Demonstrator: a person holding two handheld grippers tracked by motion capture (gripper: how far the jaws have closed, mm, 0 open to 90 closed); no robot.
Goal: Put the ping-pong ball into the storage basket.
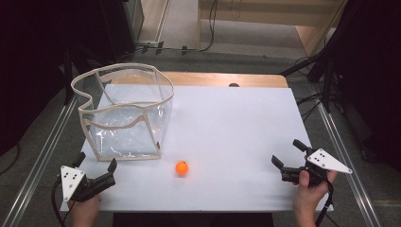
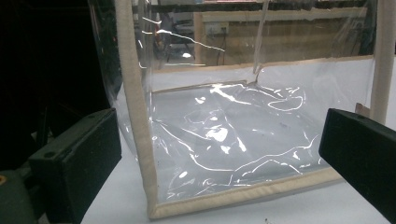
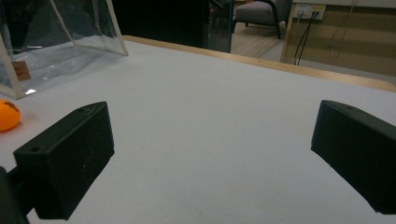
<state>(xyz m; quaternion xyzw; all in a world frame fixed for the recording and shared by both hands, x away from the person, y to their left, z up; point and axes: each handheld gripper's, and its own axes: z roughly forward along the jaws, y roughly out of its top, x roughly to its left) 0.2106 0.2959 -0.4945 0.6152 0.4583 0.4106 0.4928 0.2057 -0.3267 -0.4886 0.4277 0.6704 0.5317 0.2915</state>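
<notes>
A clear plastic bag (image 1: 124, 113) with beige trim stands open-topped on the left of the white table (image 1: 227, 123). An orange ball (image 1: 182, 167) lies on the table just right of the bag's near corner. My left gripper (image 1: 95, 165) sits at the table's near left, open, its jaws facing the bag's (image 2: 224, 140) near wall with nothing between them. My right gripper (image 1: 287, 153) rests at the near right, open and empty, pointing across the bare table. In the right gripper view the ball (image 3: 8, 115) lies at the far left edge, with the bag (image 3: 56, 42) behind it.
A wooden strip (image 1: 222, 79) runs along the table's far edge. Metal rails (image 1: 42, 156) flank both sides of the table. Cables (image 1: 189, 47) lie on the floor beyond. Wide bare table surface lies between the ball and my right gripper.
</notes>
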